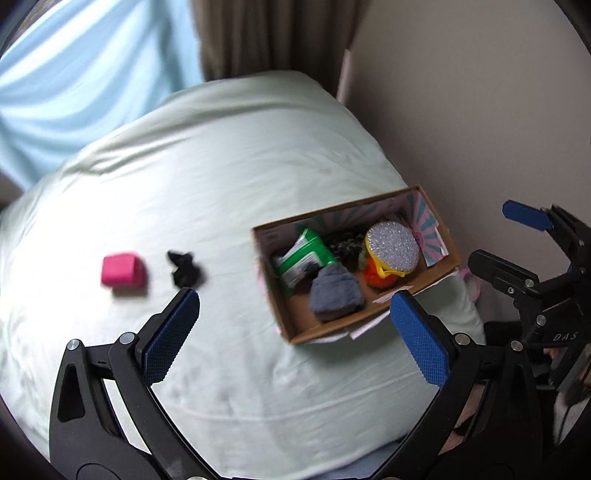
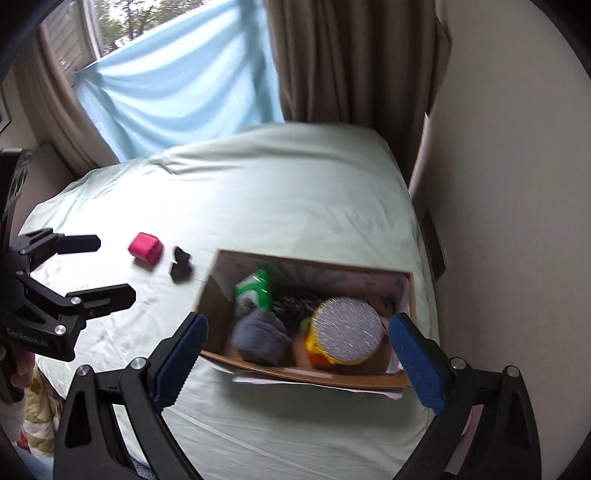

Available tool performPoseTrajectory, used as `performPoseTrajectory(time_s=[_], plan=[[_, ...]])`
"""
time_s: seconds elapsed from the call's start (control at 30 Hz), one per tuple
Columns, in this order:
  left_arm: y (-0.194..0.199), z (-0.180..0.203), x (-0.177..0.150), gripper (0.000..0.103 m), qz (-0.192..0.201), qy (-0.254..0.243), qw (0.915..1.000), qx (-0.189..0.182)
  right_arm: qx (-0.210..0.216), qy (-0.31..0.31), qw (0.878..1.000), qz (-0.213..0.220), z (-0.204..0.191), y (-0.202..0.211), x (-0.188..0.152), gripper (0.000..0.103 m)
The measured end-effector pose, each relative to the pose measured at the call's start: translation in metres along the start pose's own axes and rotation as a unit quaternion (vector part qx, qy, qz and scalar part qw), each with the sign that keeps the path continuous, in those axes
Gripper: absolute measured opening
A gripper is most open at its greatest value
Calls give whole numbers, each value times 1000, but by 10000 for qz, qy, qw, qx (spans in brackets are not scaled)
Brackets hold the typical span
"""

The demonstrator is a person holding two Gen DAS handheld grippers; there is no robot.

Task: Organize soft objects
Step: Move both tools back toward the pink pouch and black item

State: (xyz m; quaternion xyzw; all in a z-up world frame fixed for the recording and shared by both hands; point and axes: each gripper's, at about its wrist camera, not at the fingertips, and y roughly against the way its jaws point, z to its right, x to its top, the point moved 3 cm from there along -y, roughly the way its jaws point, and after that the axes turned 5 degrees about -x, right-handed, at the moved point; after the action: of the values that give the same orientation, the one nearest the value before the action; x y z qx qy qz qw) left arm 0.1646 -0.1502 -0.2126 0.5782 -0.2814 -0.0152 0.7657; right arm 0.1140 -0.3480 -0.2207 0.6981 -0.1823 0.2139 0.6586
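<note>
An open cardboard box (image 1: 295, 325) (image 2: 221, 360) lies on a pale green pillow (image 1: 207, 177) (image 2: 280, 192). It holds a grey cloth (image 1: 334, 291) (image 2: 260, 336), a green wipes pack (image 1: 304, 254) (image 2: 255, 286), a silver-topped yellow scrubber (image 1: 393, 247) (image 2: 347, 328), an orange item (image 1: 375, 277) and something dark. A pink block (image 1: 122, 274) (image 2: 146, 248) and a small black cloth (image 1: 184, 269) (image 2: 180, 267) lie on the pillow left of the box. My left gripper (image 1: 295, 321) (image 2: 96, 269) is open and empty above the pillow. My right gripper (image 2: 297, 350) (image 1: 517, 240) is open and empty above the box.
A light blue sheet (image 2: 177, 81) (image 1: 74, 74) hangs over a window behind the pillow. Brown curtains (image 2: 351, 59) (image 1: 266, 33) hang beside it. A beige wall (image 2: 509, 221) (image 1: 480, 110) runs close along the right. A patterned fabric (image 2: 40, 406) lies low at the left.
</note>
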Motion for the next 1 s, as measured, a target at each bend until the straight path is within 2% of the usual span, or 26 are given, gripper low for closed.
performPoseTrajectory(time_s=[0.13, 0.27, 0.63, 0.8, 1.0], plan=[[44, -32, -25, 103, 270, 433, 9986, 117, 98, -15, 9996, 259, -35, 31, 10, 98], [81, -63, -51, 103, 528, 629, 9963, 269, 192, -73, 9989, 421, -74, 56, 16, 98], [169, -156, -106, 103, 1146, 1007, 9850, 802, 35, -232, 9971, 730, -184, 98, 22, 98], [191, -194, -115, 103, 1354, 949, 9818, 937, -216, -328, 9952, 896, -221, 101, 28, 98], [193, -238, -109, 103, 1404, 789, 9840, 760, -289, -460, 9953, 803, -247, 87, 39, 98]])
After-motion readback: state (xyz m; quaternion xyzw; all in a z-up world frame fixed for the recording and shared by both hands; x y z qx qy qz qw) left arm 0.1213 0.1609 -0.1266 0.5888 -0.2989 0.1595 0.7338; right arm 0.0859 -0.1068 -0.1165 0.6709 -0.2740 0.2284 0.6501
